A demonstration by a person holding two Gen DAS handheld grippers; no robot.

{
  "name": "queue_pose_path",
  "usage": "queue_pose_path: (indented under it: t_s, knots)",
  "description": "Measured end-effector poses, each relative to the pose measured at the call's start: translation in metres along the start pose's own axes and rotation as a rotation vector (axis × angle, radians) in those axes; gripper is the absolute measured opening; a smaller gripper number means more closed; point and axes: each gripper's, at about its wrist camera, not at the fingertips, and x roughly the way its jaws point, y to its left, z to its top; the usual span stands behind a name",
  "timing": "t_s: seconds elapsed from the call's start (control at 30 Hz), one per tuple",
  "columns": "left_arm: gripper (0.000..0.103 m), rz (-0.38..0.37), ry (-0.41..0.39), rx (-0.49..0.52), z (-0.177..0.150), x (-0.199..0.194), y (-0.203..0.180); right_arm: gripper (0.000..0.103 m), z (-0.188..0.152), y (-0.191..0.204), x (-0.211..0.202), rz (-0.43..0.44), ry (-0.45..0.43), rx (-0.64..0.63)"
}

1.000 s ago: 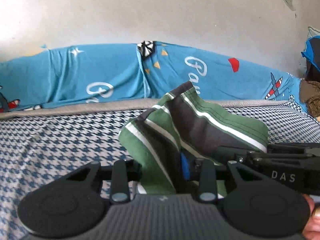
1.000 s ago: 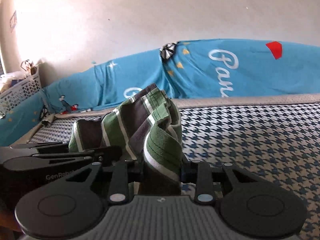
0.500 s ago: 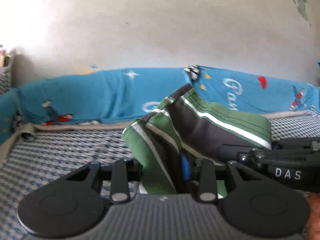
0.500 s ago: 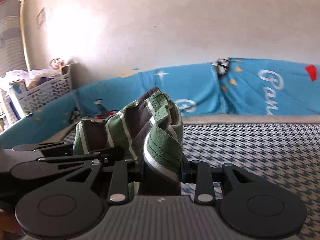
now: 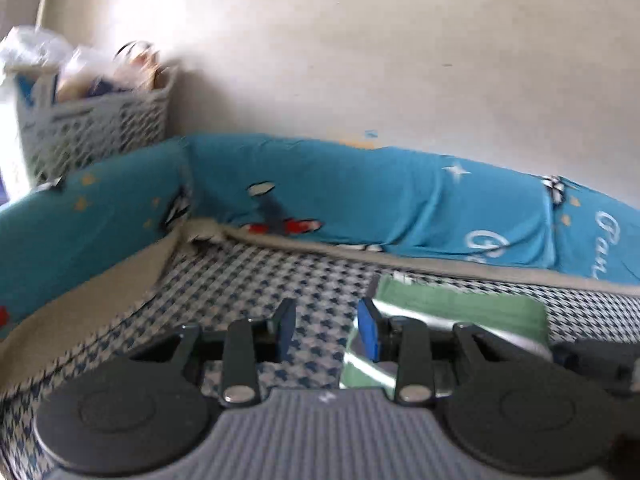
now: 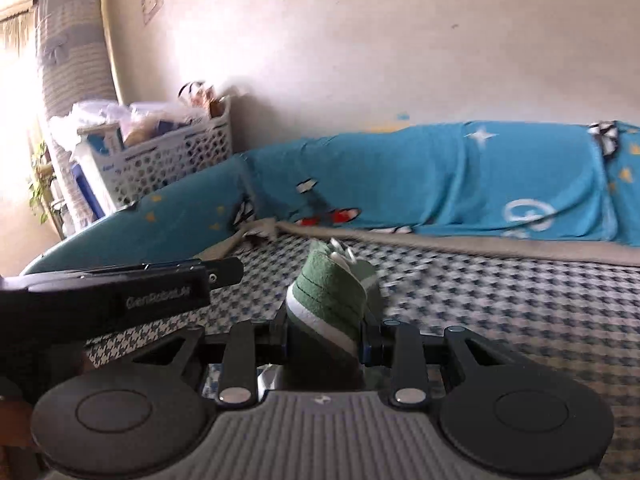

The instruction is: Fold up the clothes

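The green garment with dark and white stripes lies low over the houndstooth bed sheet, just right of my left gripper. That gripper's blue-padded fingers stand apart, with only sheet showing between them. In the right wrist view a folded bunch of the garment sticks up between the fingers of my right gripper, which is shut on it. The left gripper's black body sits close at the left of that view. Both pictures are blurred by motion.
A blue padded bumper with plane prints runs round the bed's far edge and left corner. Behind the corner stands a white laundry basket full of things, against a pale wall. A grey rolled bundle hangs at the far left.
Both grippers have swung left toward the bed's corner, and the basket has come into view. The garment no longer sits between the left fingers. The right gripper still holds its bunch.
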Motion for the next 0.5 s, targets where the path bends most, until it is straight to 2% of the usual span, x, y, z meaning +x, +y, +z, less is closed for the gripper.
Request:
queue_pose_path:
  t_s: [0.13, 0.5]
  knots:
    - [0.031, 0.003, -0.024, -0.061, 0.007, -0.003, 0.020, 0.030, 0.002, 0.019, 0.015, 0.004, 0.006, -0.043]
    - [0.031, -0.070, 0.064, -0.184, 0.000, -0.001, 0.023, 0.029, 0.029, 0.013, 0.006, 0.002, -0.017, -0.028]
